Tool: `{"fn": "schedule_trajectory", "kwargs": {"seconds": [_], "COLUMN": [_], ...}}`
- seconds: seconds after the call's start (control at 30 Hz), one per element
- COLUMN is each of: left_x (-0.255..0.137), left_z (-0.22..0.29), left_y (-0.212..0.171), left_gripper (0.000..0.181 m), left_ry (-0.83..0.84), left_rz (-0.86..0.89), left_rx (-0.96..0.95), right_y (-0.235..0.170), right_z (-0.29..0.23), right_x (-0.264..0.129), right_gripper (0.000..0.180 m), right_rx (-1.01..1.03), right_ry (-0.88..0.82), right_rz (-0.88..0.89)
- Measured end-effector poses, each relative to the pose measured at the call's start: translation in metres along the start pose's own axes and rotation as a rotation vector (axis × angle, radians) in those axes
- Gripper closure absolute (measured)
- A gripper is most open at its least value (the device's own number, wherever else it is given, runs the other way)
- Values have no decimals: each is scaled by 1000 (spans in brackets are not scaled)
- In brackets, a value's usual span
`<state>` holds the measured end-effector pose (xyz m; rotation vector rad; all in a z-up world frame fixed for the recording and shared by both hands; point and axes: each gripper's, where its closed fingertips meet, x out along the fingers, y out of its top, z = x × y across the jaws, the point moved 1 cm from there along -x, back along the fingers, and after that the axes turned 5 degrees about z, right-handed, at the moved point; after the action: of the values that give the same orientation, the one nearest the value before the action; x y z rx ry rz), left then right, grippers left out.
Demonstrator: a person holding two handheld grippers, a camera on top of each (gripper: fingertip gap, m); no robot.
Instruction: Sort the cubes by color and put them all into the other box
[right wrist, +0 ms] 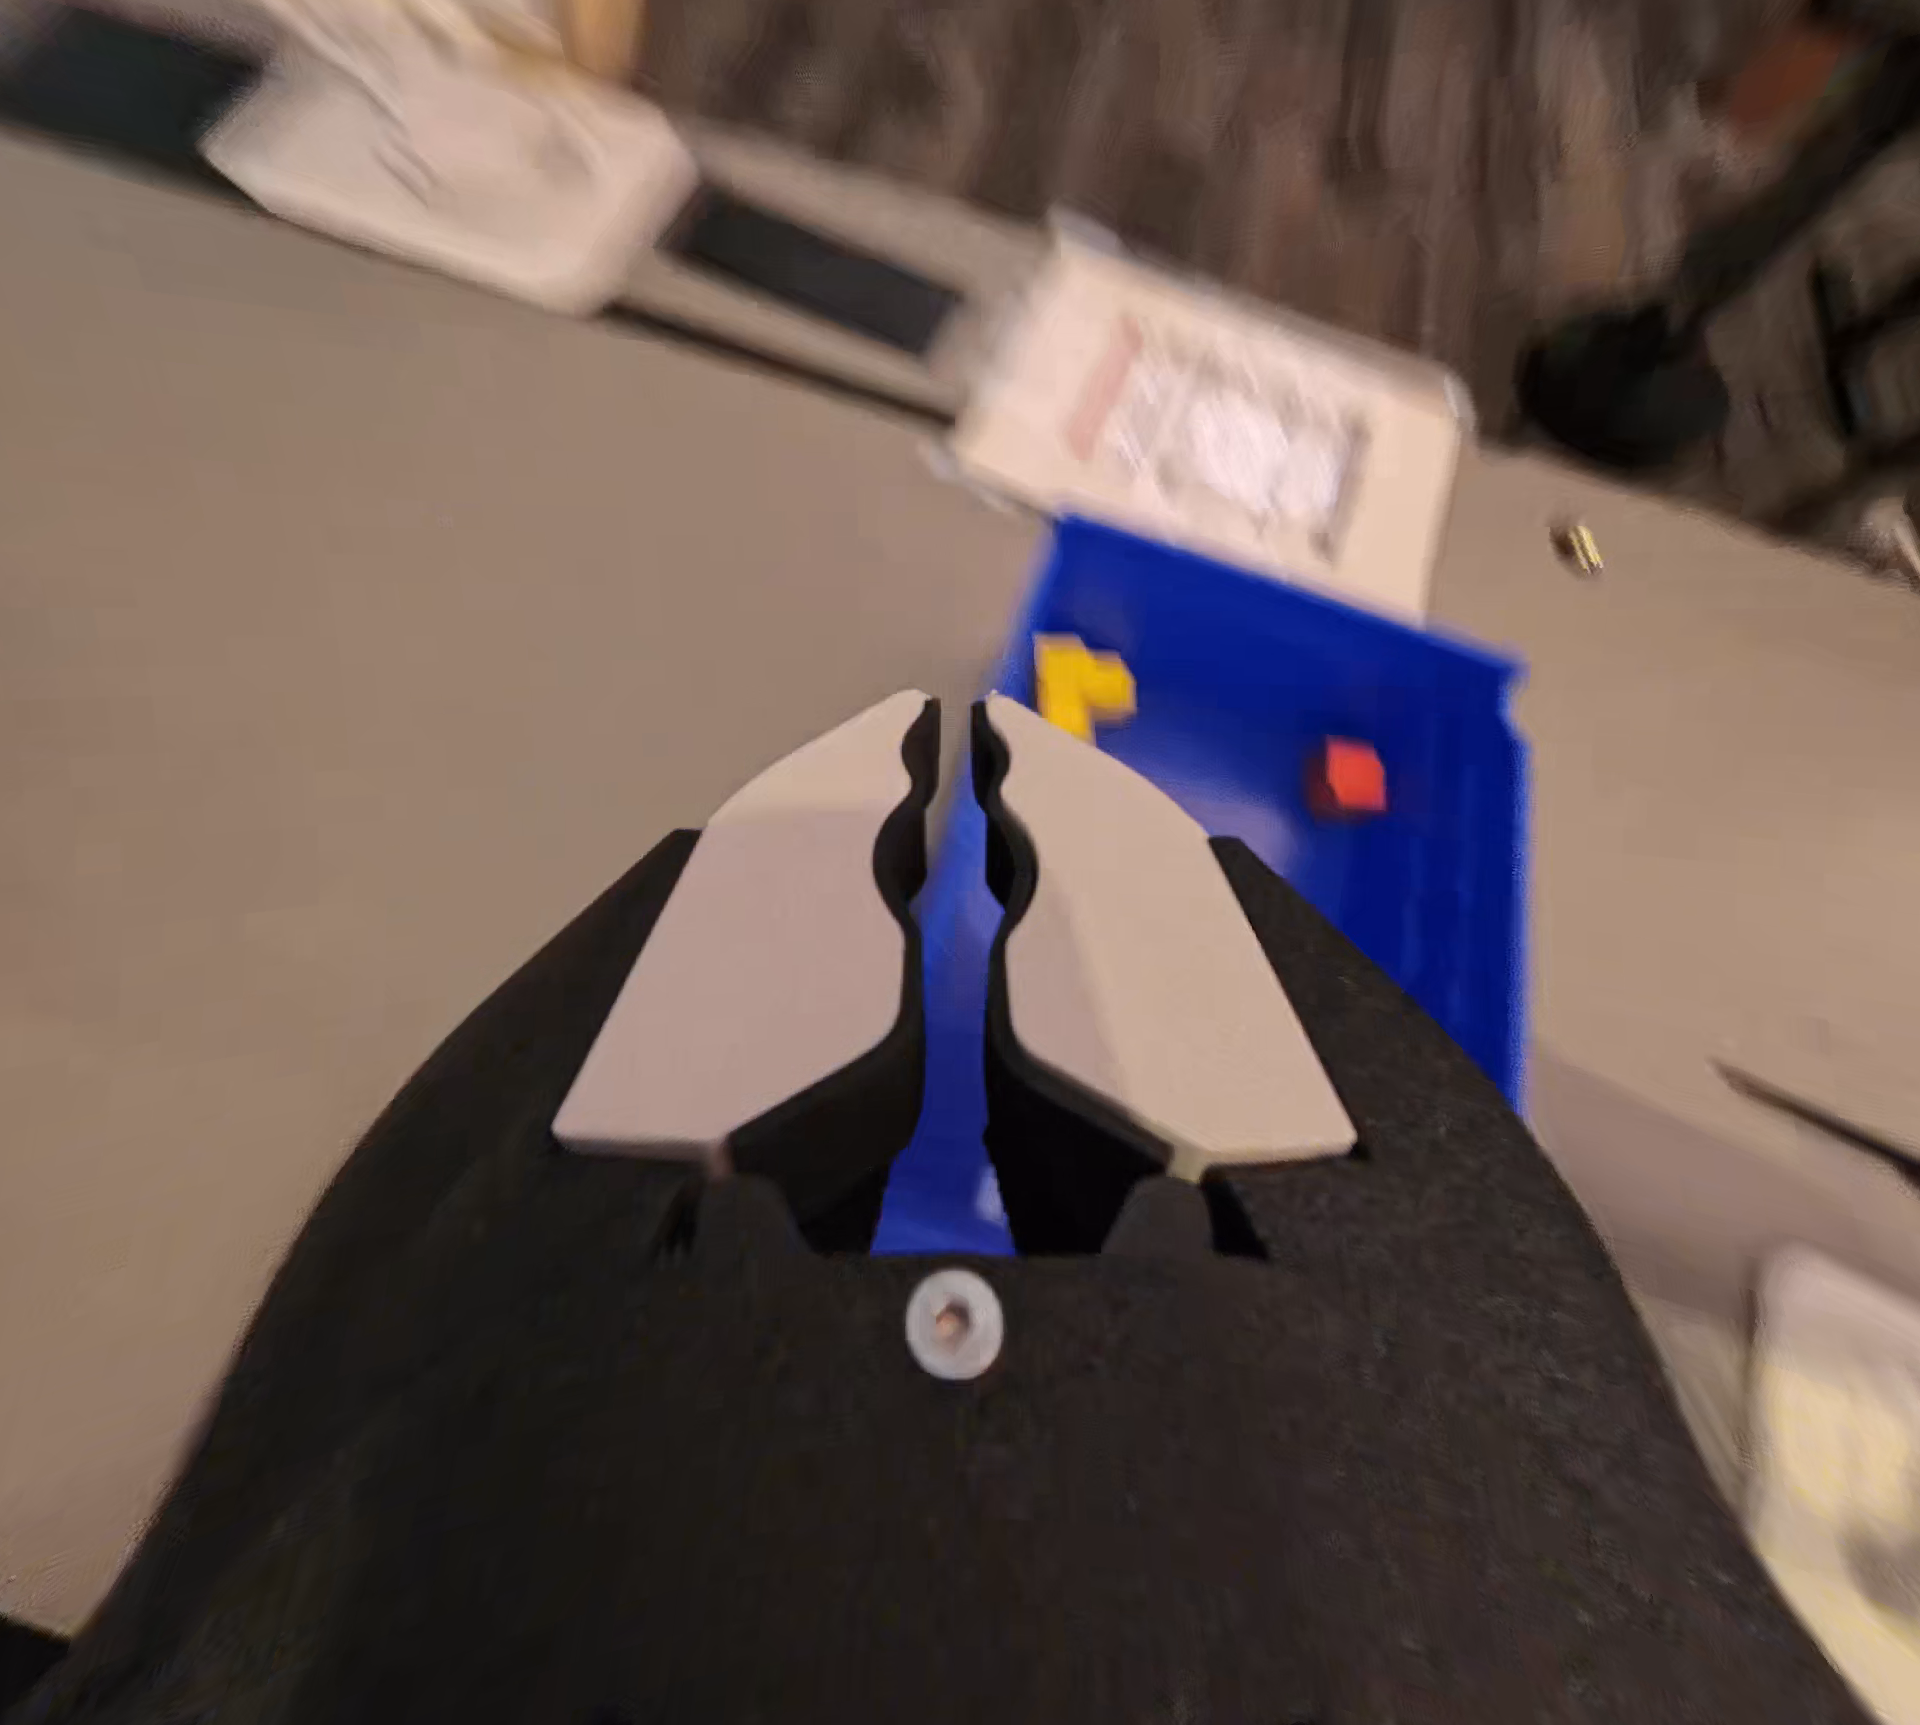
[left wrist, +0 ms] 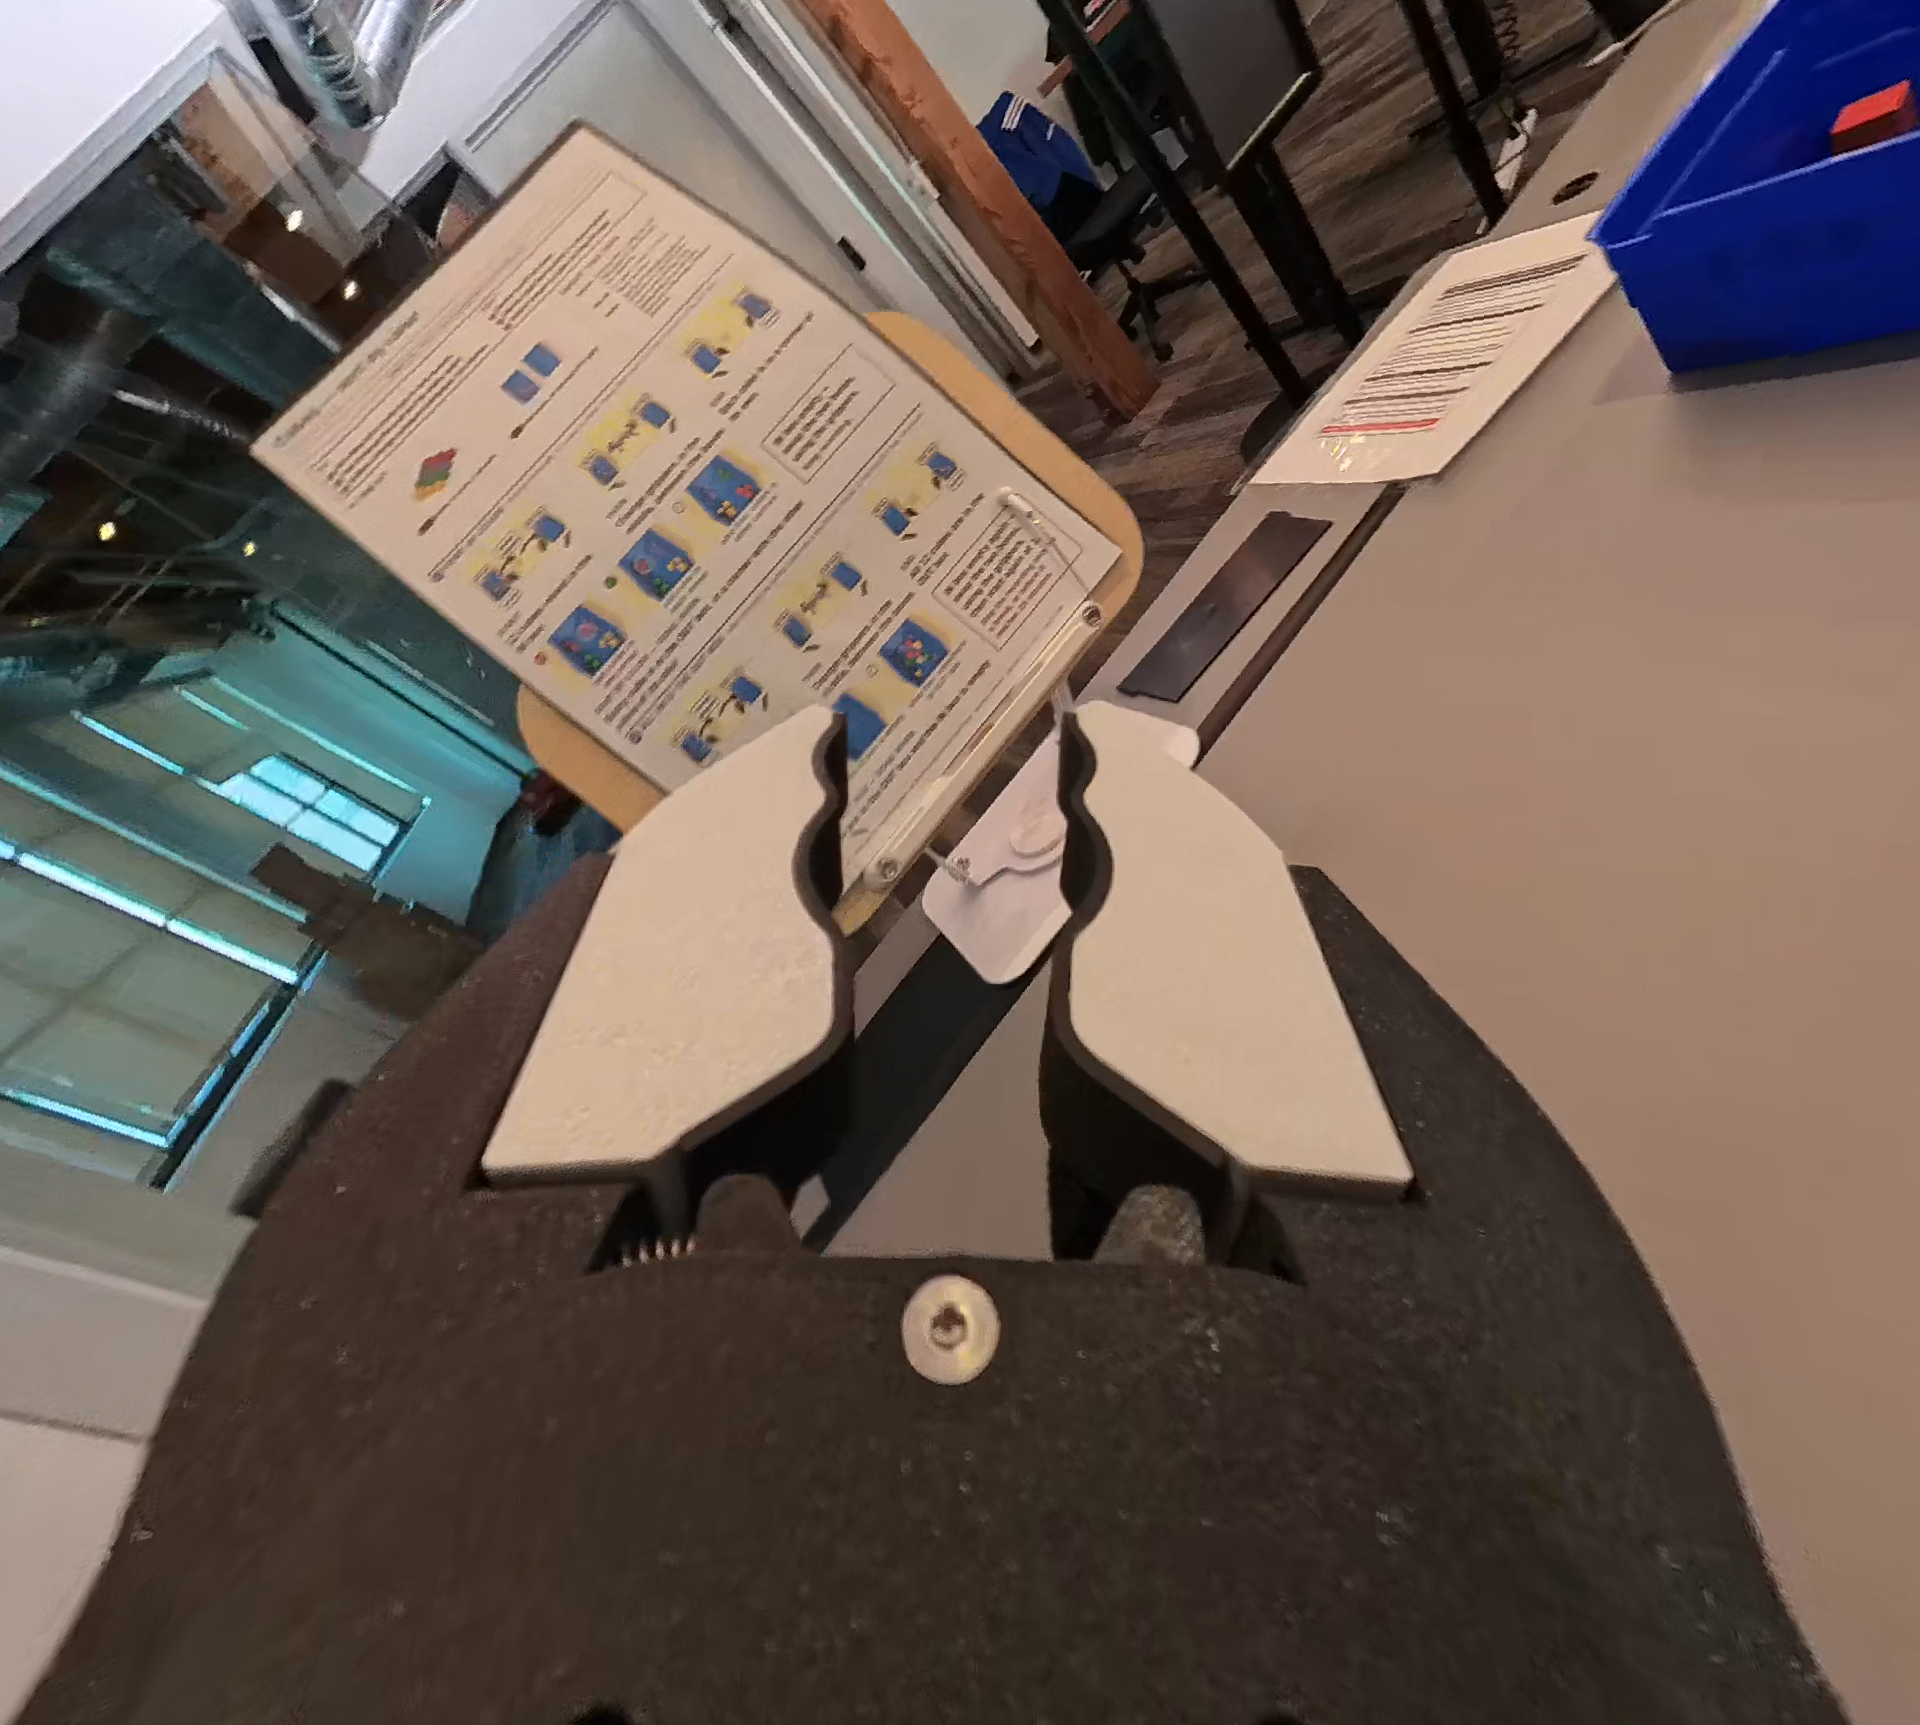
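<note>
Blue box (right wrist: 1351, 636), centre right of the right wrist frame, is seen holding yellow cubes (right wrist: 1081, 688) and a red cube (right wrist: 1351, 776), judged light, rigid, best pinched on opposite flat faces; right gripper (right wrist: 956, 709) nearly closed, empty; left gripper (left wrist: 951, 730) parted, empty.

An instruction sheet (left wrist: 665, 522) with printed lines and small coloured pictures stands on a tan stand just beyond the left jaws' tips; its writing is too blurred to read. Well right of those jaws, a striped printed sheet (left wrist: 1444, 366) lies flat on the counter (left wrist: 1558, 844), touching a blue box (left wrist: 1766, 262); that too is illegible.
</note>
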<state>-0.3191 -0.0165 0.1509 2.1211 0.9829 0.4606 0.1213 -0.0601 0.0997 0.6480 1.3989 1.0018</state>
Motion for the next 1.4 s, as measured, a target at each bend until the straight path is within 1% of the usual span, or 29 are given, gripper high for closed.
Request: {"fn": "schedule_trajectory", "kwargs": {"seconds": [0.07, 0.13, 0.2, 0.27, 0.33, 0.4, 0.43, 0.47, 0.53, 0.57, 0.6, 0.67, 0.7, 0.8, 0.87, 0.93, 1.07, 1.2, 1.4], "left_x": [-12, -26, -44, -70, -102, -138, -157, -174, -200, -208, -213, -222, -227, -243, -242, -236, -220, -226, -221], "left_z": [-15, -33, -54, -78, -98, -115, -118, -117, -104, -103, -105, -111, -112, -101, -97, -97, -95, -94, -85], "left_y": [-2, -1, -8, -29, -64, -111, -140, -170, -223, -246, -266, -304, -322, -361, -375, -385, -398, -419, -427], "left_gripper": [143, 143, 143, 143, 145, 151, 153, 153, 153, 157, 162, 166, 160, 142, 144, 144, 143, 143, 144], "left_ry": [15, 32, 88, 185, 257, 312, 324, 314, 242, 218, 203, 154, 111, -113, -199, -237, -307, -380, -472], "left_rz": [-8, 6, -24, -126, -292, -501, -623, -746, -934, -980, -998, -1032, -1064, -1185, -1210, -1223, -1207, -1287, -1278], "left_rx": [-92, -201, -266, -238, -159, -125, -167, -248, -398, -417, -394, -269, -195, -18, 51, 88, 64, 44, -16], "right_y": [43, 68, 78, 74, 68, 60, 55, 50, 43, 41, 41, 40, 40, 40, 39, 38, 37, 30, 26], "right_z": [-44, -81, -107, -123, -124, -120, -119, -115, -108, -107, -107, -111, -112, -115, -115, -112, -111, -109, -109], "right_x": [-16, -25, -23, -11, 6, 20, 25, 29, 35, 36, 36, 34, 33, 32, 32, 33, 35, 42, 52], "right_gripper": [171, 168, 166, 166, 165, 163, 162, 161, 160, 160, 160, 158, 157, 157, 157, 157, 156, 154, 152], "right_rx": [9, 0, -10, -26, -27, -21, -23, -19, -17, -19, -19, -8, 1, 8, 12, 22, 31, 28, 10], "right_ry": [124, 240, 323, 384, 395, 388, 388, 373, 338, 334, 342, 377, 389, 422, 429, 421, 426, 415, 407], "right_rz": [201, 324, 390, 400, 328, 285, 261, 239, 201, 195, 196, 205, 210, 215, 213, 206, 203, 162, 121]}}
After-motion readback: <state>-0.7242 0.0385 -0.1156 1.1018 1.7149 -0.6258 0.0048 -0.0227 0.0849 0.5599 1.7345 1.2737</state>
